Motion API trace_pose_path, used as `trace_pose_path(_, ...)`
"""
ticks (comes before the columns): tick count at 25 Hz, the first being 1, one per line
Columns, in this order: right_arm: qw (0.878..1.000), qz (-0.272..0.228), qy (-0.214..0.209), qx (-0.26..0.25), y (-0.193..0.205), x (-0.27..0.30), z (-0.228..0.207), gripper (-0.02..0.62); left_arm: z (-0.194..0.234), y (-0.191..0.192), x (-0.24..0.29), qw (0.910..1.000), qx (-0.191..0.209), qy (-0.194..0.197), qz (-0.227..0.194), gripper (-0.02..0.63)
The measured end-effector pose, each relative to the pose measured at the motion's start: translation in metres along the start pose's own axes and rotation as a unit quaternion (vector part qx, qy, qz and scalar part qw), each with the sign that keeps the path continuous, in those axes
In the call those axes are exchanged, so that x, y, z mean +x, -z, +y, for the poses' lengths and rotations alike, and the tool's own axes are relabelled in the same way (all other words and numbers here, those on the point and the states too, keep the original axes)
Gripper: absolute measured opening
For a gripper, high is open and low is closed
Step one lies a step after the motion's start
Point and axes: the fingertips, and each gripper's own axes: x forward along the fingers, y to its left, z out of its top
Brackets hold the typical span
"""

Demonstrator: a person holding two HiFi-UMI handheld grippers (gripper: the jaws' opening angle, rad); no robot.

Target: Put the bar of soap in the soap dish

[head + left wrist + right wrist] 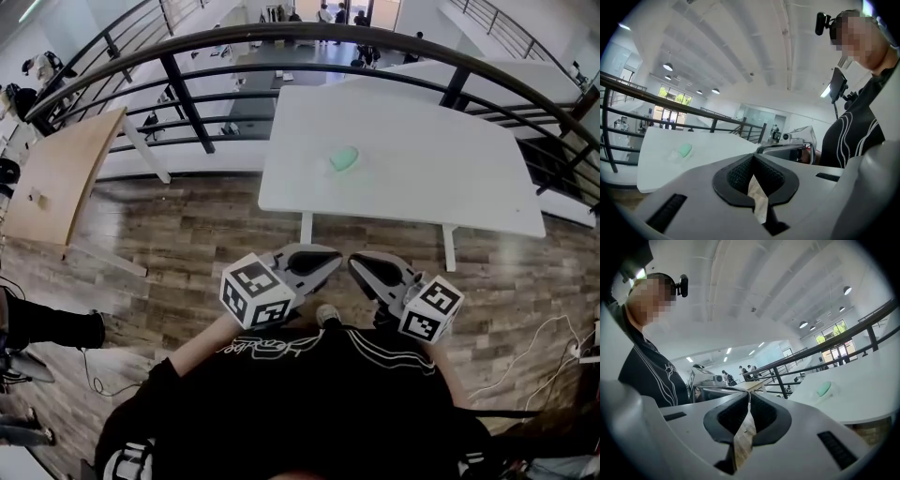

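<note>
A pale green bar of soap (pixel 344 157) lies near the middle of the white table (pixel 441 178), with a faint clear soap dish (pixel 833 391) right beside it. The soap also shows in the left gripper view (pixel 685 150) and the right gripper view (pixel 824 389). Both grippers are held close to the person's chest, well short of the table. My left gripper (pixel 333 260) is shut with nothing between its jaws (pixel 753 157). My right gripper (pixel 356 264) is also shut and empty (pixel 749 393). Their tips nearly meet, pointing at each other.
A black curved railing (pixel 178 89) runs behind the table. A wooden tabletop (pixel 61 173) stands at the left on the plank floor. Cables (pixel 553 347) lie on the floor at the right. The table's legs (pixel 306 227) stand at its near edge.
</note>
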Motion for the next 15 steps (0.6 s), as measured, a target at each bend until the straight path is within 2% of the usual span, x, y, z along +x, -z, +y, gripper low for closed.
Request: trace_pose_path(15, 1.0, -0.003, 0.007, 0.008, 0.013, -0.006, 0.018, 0.025, -0.017, 0.011, -0.011, 1.0, -0.006, 0.007, 0.0, 0.008)
